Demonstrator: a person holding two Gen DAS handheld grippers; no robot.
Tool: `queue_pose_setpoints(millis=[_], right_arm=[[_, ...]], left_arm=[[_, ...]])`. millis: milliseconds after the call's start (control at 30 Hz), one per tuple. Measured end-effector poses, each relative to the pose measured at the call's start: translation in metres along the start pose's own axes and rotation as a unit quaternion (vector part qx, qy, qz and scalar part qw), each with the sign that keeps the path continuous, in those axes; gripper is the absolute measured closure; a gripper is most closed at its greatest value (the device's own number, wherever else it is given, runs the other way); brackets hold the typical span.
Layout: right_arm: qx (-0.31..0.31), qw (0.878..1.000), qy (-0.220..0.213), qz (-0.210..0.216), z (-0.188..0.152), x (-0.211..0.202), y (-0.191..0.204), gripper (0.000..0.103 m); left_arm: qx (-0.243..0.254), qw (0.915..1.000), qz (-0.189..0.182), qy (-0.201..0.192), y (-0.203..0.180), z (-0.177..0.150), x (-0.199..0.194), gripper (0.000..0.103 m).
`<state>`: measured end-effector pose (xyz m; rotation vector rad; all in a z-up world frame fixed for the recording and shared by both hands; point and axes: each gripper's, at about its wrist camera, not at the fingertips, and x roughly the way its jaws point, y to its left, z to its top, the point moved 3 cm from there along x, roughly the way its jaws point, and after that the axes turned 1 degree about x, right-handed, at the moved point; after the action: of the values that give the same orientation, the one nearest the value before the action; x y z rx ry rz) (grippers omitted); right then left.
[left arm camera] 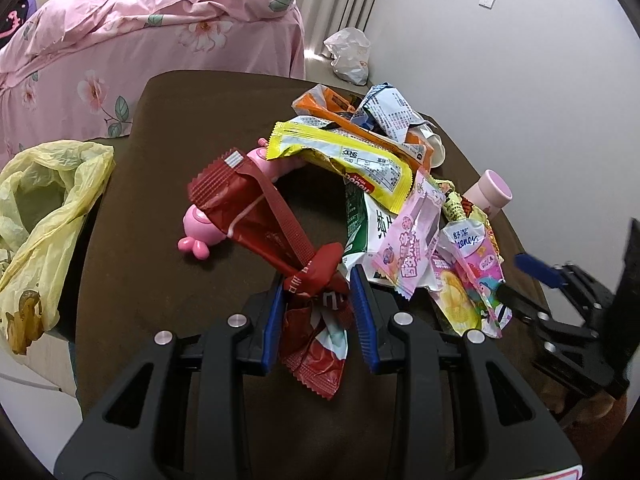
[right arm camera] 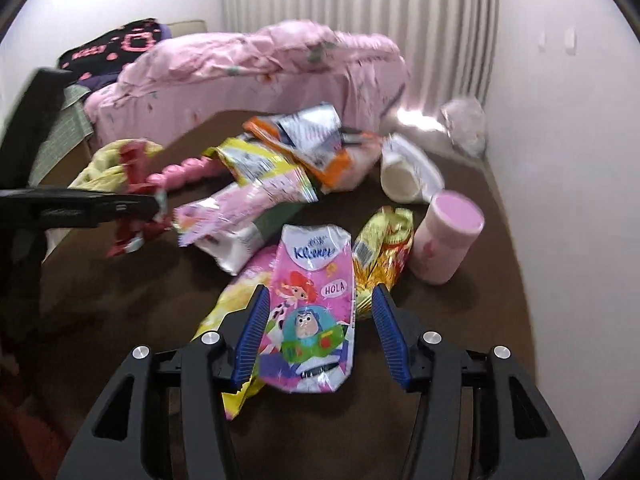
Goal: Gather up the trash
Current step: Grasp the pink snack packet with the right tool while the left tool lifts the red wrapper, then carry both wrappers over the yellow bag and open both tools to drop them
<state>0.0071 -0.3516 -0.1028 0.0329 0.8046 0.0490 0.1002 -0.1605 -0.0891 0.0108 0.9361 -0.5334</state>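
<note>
The left gripper (left arm camera: 318,280) clamps a red wrapper (left arm camera: 276,220) at lower centre, the yellow trash bag (left arm camera: 44,216) lying at far left, while the right gripper (right arm camera: 316,312) straddles, jaws apart, a lengthwise Kleenex pack (right arm camera: 312,300).

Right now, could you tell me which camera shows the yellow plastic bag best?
The left wrist view. There the yellow plastic bag lies open at the table's left edge, sharp and nearly whole. In the right wrist view it is only a blurred yellow patch far off, partly hidden behind the red wrapper and the left gripper.
</note>
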Motion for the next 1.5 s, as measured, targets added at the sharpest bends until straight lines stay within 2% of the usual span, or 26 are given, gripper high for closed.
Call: queue_pose_setpoints(millis=[133, 333, 367, 400, 433, 500, 600, 700, 867, 1133, 1300, 1500], right_arm=[[0.028, 0.999, 0.020, 0.017, -0.005, 0.015, -0.001, 0.053], [-0.003, 0.999, 0.034, 0.021, -0.013, 0.021, 0.019, 0.053], [-0.005, 0.999, 0.035, 0.021, -0.013, 0.022, 0.021, 0.055], [-0.002, 0.999, 0.036, 0.027, -0.014, 0.023, 0.022, 0.069], [0.002, 0.999, 0.037, 0.033, -0.014, 0.023, 0.021, 0.078], [0.013, 0.999, 0.029, 0.043, -0.013, 0.020, 0.020, 0.081], [0.012, 0.999, 0.003, 0.031, -0.008, 0.008, 0.016, 0.086], [0.021, 0.999, -0.018, 0.038, 0.000, -0.006, 0.012, 0.090], [0.025, 0.998, -0.045, 0.048, 0.017, -0.023, 0.009, 0.092], [0.005, 0.995, -0.074, 0.066, 0.046, -0.037, 0.030, 0.092], [-0.025, 0.991, -0.085, 0.097, 0.074, -0.035, 0.062, 0.092], [-0.053, 0.980, -0.077, 0.175, 0.121, -0.008, 0.119, 0.092]], left_arm=[[-0.005, 1.0000, 0.003, 0.001, 0.004, -0.001, 0.001, 0.073], [-0.005, 1.0000, 0.003, 0.006, 0.003, -0.003, 0.004, 0.073], [-0.003, 1.0000, 0.003, 0.006, 0.002, -0.003, 0.004, 0.073], [-0.001, 1.0000, 0.004, 0.006, 0.001, -0.003, 0.004, 0.073], [0.000, 1.0000, 0.004, 0.007, 0.001, -0.003, 0.005, 0.073], [0.003, 0.9999, 0.005, 0.009, 0.000, -0.004, 0.006, 0.073], [0.005, 0.9999, 0.007, 0.012, -0.001, -0.004, 0.008, 0.073], [0.006, 0.9999, 0.006, 0.009, -0.001, -0.004, 0.007, 0.073], [0.003, 0.9998, -0.003, -0.019, 0.002, 0.003, -0.010, 0.073], [-0.014, 0.9955, -0.024, -0.090, 0.025, 0.013, -0.056, 0.073], [-0.026, 0.9933, 0.010, -0.112, 0.048, 0.017, -0.075, 0.073], [-0.092, 0.9836, 0.090, -0.126, 0.118, 0.023, -0.099, 0.073]])
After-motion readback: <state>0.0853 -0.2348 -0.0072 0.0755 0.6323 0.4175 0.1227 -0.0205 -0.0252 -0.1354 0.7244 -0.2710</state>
